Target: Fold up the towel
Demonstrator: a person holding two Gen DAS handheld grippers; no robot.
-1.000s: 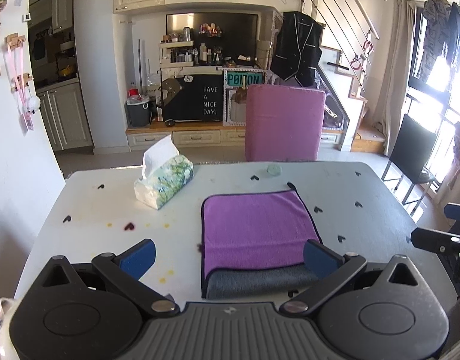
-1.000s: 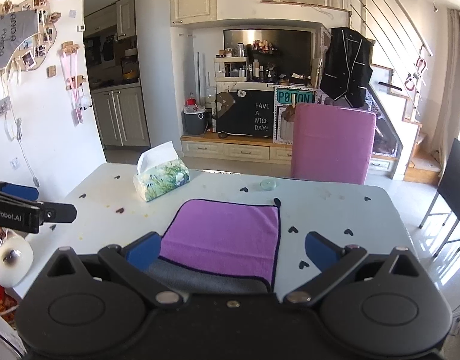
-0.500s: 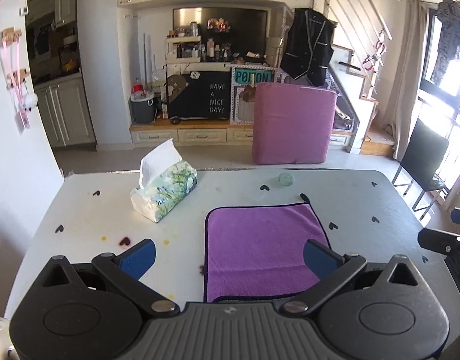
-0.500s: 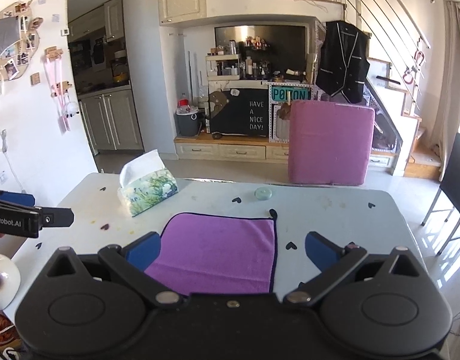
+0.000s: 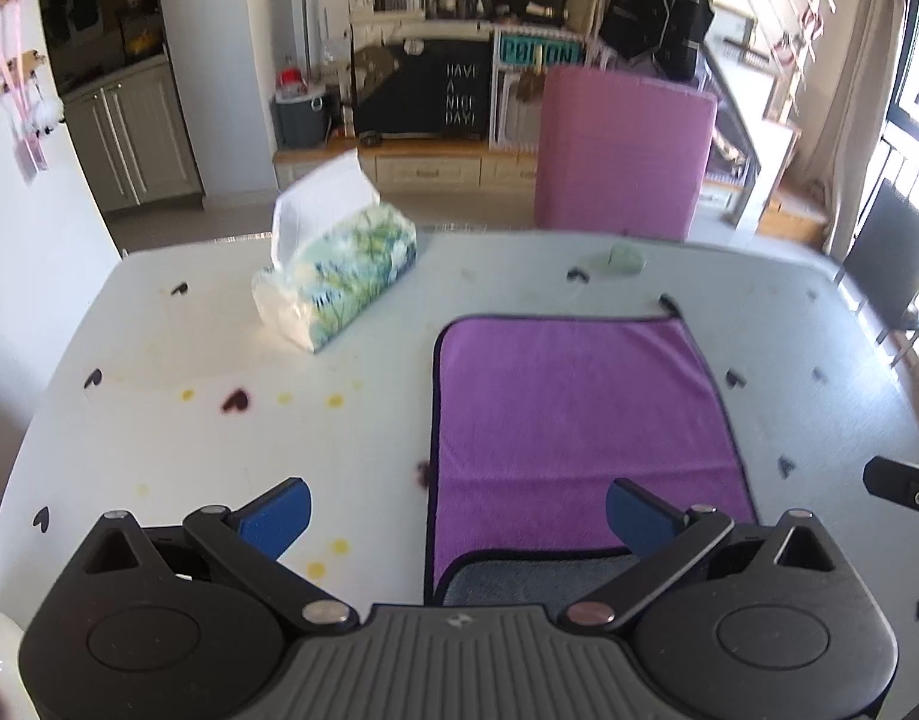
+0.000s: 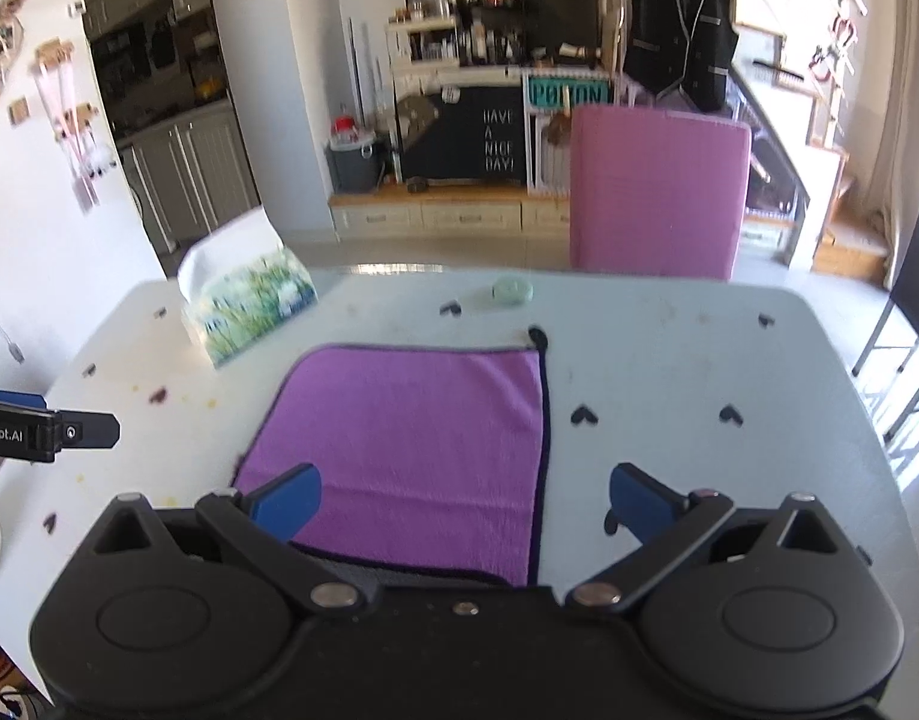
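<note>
Left wrist view: your left gripper (image 5: 456,510) has its blue fingers (image 5: 276,513) spread wide and holding nothing, hovering over the near edge of the towel (image 5: 579,420), with one finger over bare table and the other over the purple cloth. The right gripper (image 6: 462,498) is the same, jaws wide and empty, straddling the towel's near right corner. The towel lies flat on the white table (image 5: 189,360), purple side up, with a grey strip showing along the edge nearest you, which suggests one fold is already made. For the next fold, you probably want each gripper low over a near corner, with one finger slid under both layers before you close, so the grey layer comes along with the purple one. Pinch near the dark hem, where the cloth is firmest. Lift both corners evenly and carry them towards the far edge, keeping the hem lines parallel so the fold lands square. The tissue pack (image 5: 339,282) sits well apart to the far left, and a small pale green disc (image 5: 624,257) lies just beyond the towel's far edge; keep the cloth short of it.
</note>
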